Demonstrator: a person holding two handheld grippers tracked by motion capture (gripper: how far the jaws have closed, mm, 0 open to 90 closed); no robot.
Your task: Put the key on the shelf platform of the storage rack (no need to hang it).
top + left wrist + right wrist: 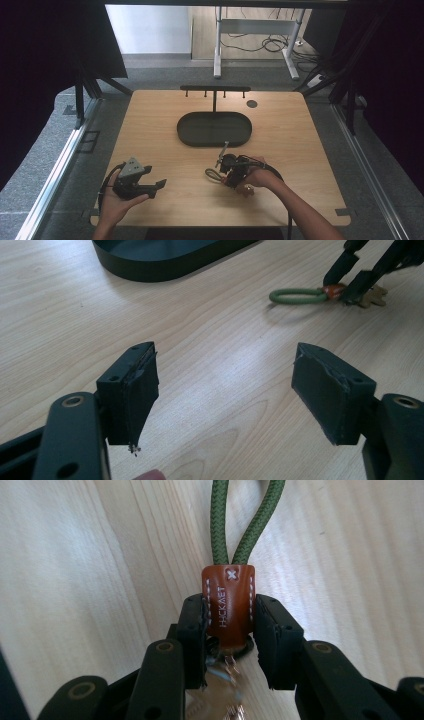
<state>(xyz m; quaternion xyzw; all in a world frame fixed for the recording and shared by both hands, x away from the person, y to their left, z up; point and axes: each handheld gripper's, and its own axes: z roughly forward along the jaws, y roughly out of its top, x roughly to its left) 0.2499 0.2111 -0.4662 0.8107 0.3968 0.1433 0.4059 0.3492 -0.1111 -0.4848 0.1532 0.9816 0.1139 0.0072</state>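
Brown leather tab [228,605], stitched in white and stamped with lettering, sits clamped between my right fingers [194,630]. The pads press on both of its long edges, so the right gripper [230,625] is closed on it. A green cord loop [240,520] leaves the top of the tab and lies flat on the light wooden surface [75,580]. Below the tab, a dark metal ring and blurred keys [225,672] hang between the finger bases; detail there is too soft to read.

In the high view, my right hand [250,180] holds the right gripper at the near centre of the surface, just in front of the black oval tray [215,142]. The key fob lies on the wood, near the tray but apart from it. Behind the tray stands a black rack [215,90] with short pegs along its bar.

My left gripper [227,390] rests to the left, held in my left hand [117,202] near the front-left corner. Its fingers [132,395] stand wide apart with bare wood between them and grip nothing. From the left gripper view, the cord loop and tab appear farther off at upper right, with the right fingers pinching the tab end, and the tray rim at upper left.
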